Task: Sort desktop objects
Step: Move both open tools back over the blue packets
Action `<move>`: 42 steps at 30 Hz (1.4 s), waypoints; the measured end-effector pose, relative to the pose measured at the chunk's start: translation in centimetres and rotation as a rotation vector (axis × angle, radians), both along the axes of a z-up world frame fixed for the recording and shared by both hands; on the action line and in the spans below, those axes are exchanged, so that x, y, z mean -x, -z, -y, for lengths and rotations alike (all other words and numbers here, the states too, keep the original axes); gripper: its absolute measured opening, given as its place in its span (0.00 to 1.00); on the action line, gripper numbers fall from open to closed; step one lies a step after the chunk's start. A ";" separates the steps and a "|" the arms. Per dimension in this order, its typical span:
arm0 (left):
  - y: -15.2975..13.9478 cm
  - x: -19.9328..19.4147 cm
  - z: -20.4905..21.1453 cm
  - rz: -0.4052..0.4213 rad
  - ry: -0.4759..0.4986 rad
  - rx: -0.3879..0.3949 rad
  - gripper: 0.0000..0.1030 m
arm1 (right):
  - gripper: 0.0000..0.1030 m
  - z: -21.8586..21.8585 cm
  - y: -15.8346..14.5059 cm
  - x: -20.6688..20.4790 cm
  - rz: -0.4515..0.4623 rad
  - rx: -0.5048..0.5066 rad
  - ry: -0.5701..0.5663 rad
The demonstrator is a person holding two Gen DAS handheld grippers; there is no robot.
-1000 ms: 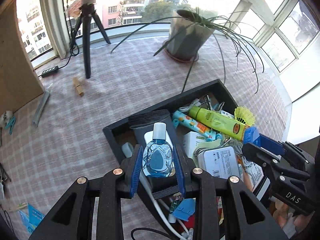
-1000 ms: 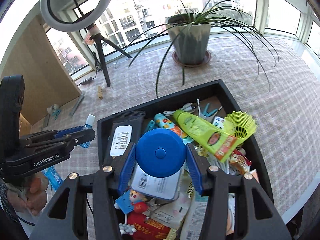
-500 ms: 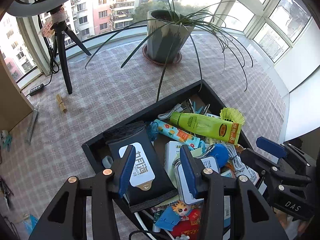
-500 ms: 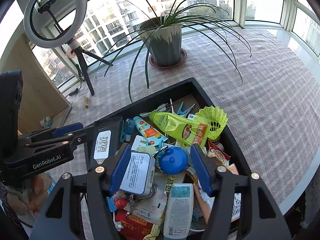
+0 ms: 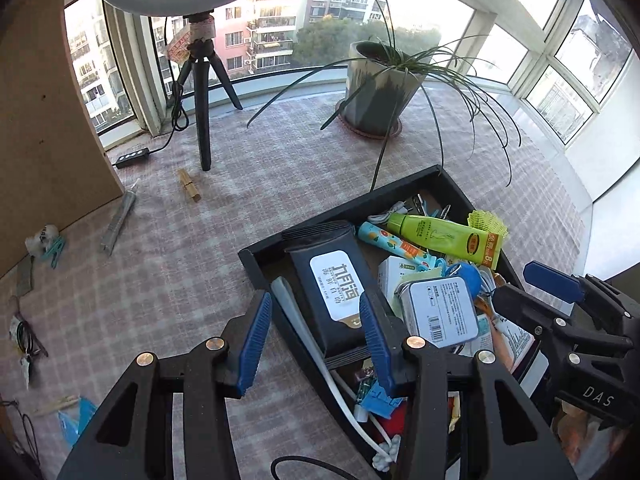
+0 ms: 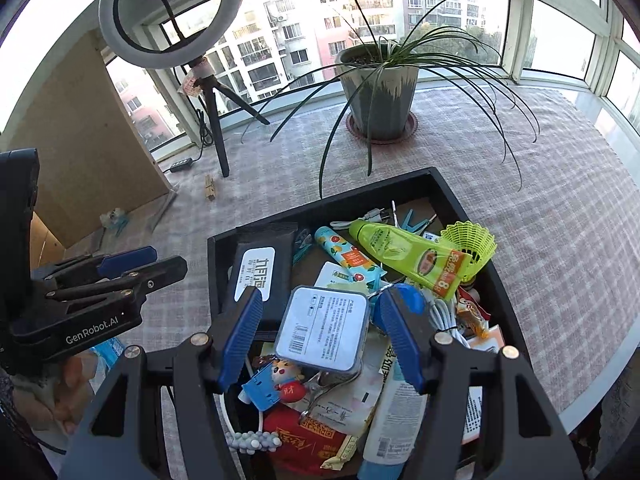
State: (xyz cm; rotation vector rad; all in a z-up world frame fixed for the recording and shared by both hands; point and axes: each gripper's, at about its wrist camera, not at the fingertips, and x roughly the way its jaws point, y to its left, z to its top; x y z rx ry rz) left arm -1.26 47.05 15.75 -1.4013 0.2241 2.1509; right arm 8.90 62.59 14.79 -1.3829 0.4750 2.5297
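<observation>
Two readable marks: "GenRobot.AI" on left gripper (image 6: pixel 120 280), "DAS" on right gripper (image 5: pixel 532 292).

A woven cloth (image 6: pixel 540 208) in a faint pink-and-grey check covers the counter, its weave coarse and matt, and on it sits a black tray (image 6: pixel 400 186) with smooth, dull walls. Inside, the black wipes pack (image 5: pixel 332 280) is soft plastic film with a white printed label, the green tube (image 6: pixel 412 256) is glossy plastic, and the yellow shuttlecock (image 6: pixel 470 240) is open plastic mesh. Both grippers — left gripper (image 5: pixel 316 338), right gripper (image 6: pixel 320 336) — are matt black plastic with ribbed blue pads and brass-coloured metal screws.
</observation>
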 end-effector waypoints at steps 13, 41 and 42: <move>-1.8 -2.9 9.9 -0.067 -0.132 -0.002 0.43 | 0.63 8.8 -1.4 -0.2 -0.049 -0.020 -0.128; 4.2 -10.2 34.5 -0.005 -0.521 0.096 0.64 | 0.63 25.5 3.8 -1.3 0.023 -0.047 -0.285; 4.0 -10.3 34.8 -0.008 -0.525 0.090 0.64 | 0.63 25.9 4.0 -1.3 0.028 -0.049 -0.286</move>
